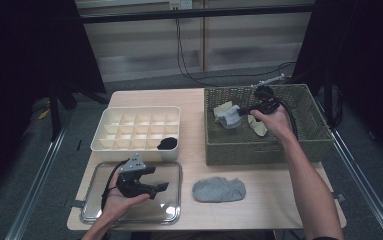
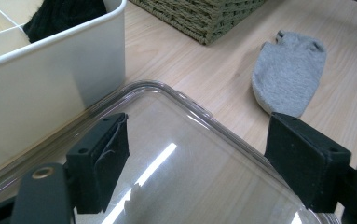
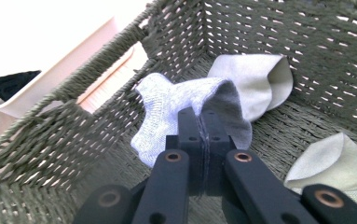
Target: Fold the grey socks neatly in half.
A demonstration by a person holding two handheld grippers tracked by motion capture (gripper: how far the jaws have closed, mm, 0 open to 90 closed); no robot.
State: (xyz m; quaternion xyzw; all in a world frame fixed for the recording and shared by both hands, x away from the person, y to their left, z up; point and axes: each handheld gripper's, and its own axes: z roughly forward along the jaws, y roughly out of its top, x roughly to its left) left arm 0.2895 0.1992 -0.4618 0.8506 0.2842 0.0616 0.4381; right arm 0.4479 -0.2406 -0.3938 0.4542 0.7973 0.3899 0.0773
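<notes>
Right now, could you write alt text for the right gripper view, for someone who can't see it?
Two black jaws of the right gripper are shut on a light grey sock, holding it inside a woven green basket. Two pale cream socks lie on the basket floor behind and beside it. Past the basket's rim, a white divided box holds something black.

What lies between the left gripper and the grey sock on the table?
Bare lid and tabletop separate the left gripper from the grey sock, seen in high view.

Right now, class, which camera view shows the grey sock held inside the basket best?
The right gripper view: the grey sock hangs close up, pinched in the right hand-held gripper. The high view shows it small.
</notes>
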